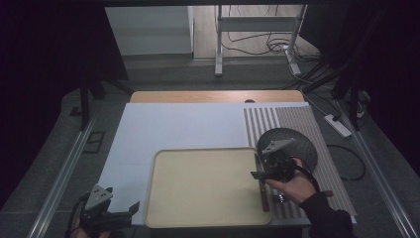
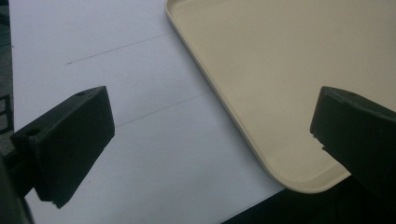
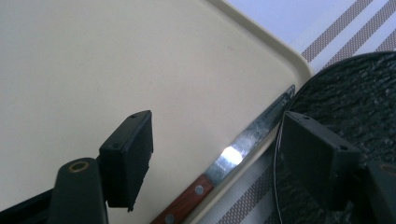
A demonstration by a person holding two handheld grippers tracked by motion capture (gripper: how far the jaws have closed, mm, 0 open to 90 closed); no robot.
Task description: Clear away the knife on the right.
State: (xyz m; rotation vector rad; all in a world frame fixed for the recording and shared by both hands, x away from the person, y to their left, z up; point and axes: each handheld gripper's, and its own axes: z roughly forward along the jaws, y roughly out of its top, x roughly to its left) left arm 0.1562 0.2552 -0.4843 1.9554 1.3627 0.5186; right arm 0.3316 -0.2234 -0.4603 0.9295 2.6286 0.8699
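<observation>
Right gripper view: knife [image 3: 224, 163], wooden handle, steel blade, lying along the tray [image 3: 93, 60] edge between your right tool's [image 3: 215, 154] two jaws, which stand apart and press on nothing; released. Blade tip points ahead of the tool, toward the dark plate [image 3: 355, 98] just beside its outer jaw.

Risk 1: you close low and the inner jaw catches the tray rim; the knife skids or tips off the lip.
Risk 2: the outer jaw sits against the plate edge; a sideways nudge shoves the plate across the striped mat [image 3: 345, 28].
Risk 3: pinch on the slick blade rather than the handle; it may swivel or slide out on lift.

High view: left tool [image 1: 130, 210], jaws wide, nothing between them, idle at the tray's near corner over the tabletop [image 1: 163, 129].
</observation>
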